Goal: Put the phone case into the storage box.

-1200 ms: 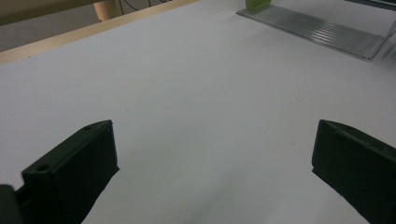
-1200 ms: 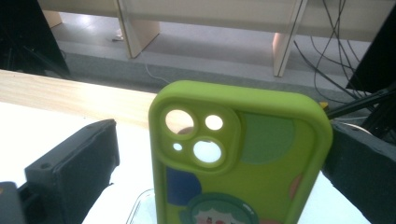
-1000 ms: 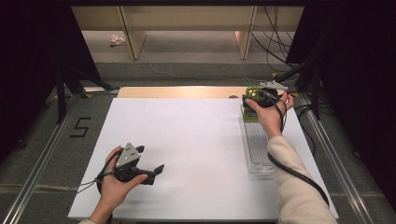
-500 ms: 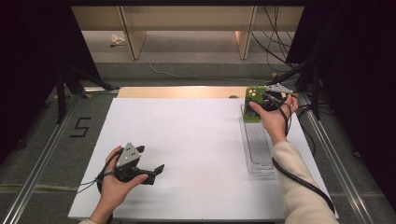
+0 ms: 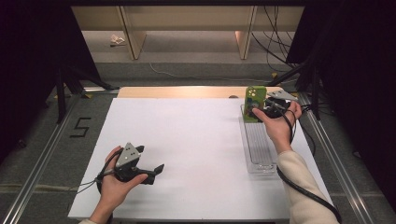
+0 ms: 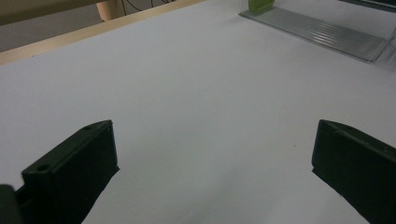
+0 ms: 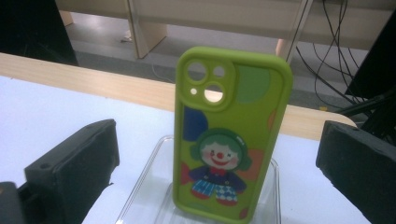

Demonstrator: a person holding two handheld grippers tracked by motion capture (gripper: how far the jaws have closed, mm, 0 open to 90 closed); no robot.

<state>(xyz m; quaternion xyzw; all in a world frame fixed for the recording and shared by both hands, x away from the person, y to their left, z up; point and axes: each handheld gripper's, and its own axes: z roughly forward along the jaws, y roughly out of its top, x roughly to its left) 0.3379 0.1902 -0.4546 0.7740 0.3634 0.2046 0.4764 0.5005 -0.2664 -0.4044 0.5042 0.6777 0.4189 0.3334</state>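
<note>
Right tongs (image 7: 217, 163) wide open, empty; green phone case (image 7: 229, 135) upright in clear tray (image 5: 258, 149).

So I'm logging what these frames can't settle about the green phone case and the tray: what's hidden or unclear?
- Foot of the green phone case: cut off by the bottom edge in the right gripper view; how it sits in the clear tray is unseen.
- Same spot, high view: the right hand and right claw cover it.
- Case's far face: turned away.
- Left gripper view: case cropped by the top edge.

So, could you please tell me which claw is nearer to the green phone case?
Right. The right claw sits just beside the green phone case; the left claw is far across the table's near side.
</note>
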